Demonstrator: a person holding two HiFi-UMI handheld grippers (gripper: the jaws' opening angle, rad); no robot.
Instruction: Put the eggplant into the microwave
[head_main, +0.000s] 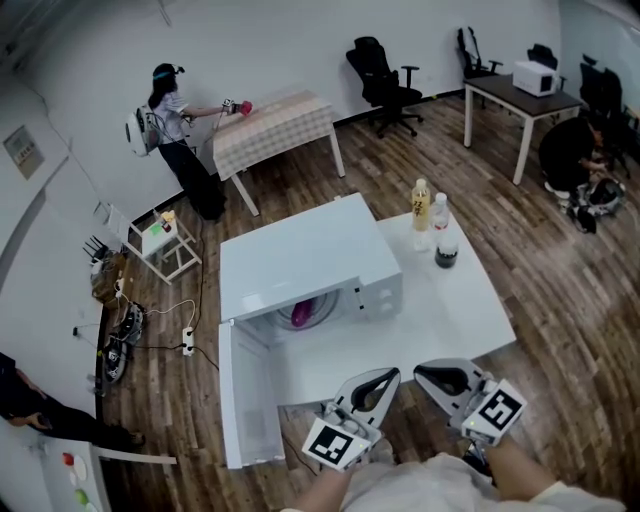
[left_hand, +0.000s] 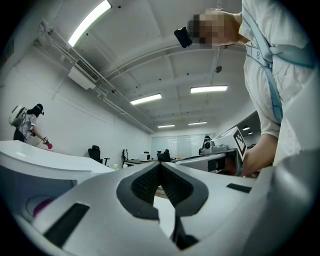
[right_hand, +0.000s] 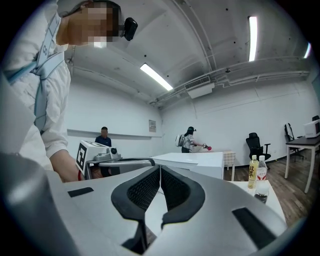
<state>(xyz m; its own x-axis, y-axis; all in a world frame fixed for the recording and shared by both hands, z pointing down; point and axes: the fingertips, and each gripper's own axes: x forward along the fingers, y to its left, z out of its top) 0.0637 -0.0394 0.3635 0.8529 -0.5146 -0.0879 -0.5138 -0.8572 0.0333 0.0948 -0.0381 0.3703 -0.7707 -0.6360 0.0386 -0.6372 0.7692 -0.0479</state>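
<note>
The purple eggplant (head_main: 300, 313) lies inside the white microwave (head_main: 300, 255), whose door (head_main: 245, 400) hangs open toward me at the left. In the left gripper view a bit of purple (left_hand: 42, 205) shows in the microwave's cavity. My left gripper (head_main: 388, 377) and right gripper (head_main: 421, 373) sit side by side near the table's front edge, to the right of the open door. Both are shut and hold nothing. The left gripper's (left_hand: 160, 166) jaws meet, and so do the right gripper's (right_hand: 160, 168). Each gripper view shows the other gripper beside it.
The microwave stands on a white table (head_main: 455, 310) with two bottles (head_main: 421, 208) (head_main: 445, 238) at its far right. A person (head_main: 170, 115) works at a checked table (head_main: 275, 125) behind. A small stand (head_main: 165, 240) and cables (head_main: 150, 330) lie left on the floor.
</note>
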